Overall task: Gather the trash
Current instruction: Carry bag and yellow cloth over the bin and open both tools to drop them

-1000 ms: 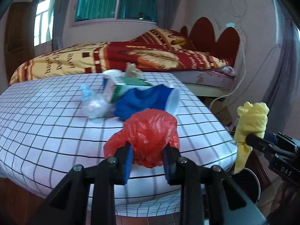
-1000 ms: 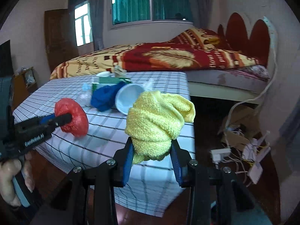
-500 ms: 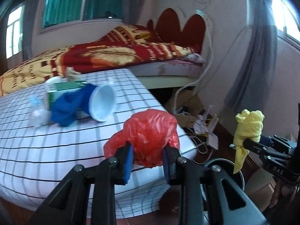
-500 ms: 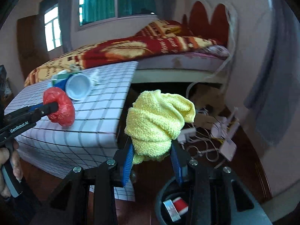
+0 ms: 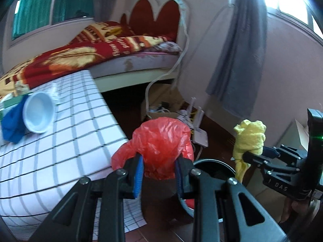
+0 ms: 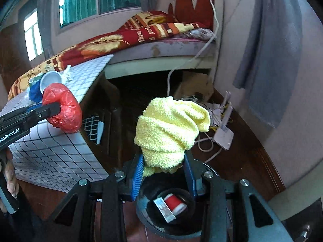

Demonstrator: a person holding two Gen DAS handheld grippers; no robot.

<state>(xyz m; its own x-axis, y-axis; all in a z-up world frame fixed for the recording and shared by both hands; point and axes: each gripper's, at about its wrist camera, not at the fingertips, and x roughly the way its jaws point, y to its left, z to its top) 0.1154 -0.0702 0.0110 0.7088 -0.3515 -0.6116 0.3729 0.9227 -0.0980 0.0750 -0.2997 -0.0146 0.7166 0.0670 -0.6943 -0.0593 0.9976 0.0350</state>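
Below my right gripper [image 6: 163, 178] sits the black bin [image 6: 147, 219], mouth up. Yellow cloth [image 6: 171, 129] stands upright, long axis vertical, pinched at its base by these fingers [image 6: 137, 176]. My left gripper [image 5: 158, 177] pinches the crumpled red bag [image 5: 159, 143] beside the checkered surface [image 5: 66, 137]; no clear long axis there.

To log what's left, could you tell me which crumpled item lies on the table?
The blue cloth, lying beside the white bowl; the red bag and yellow cloth are held in fingers.
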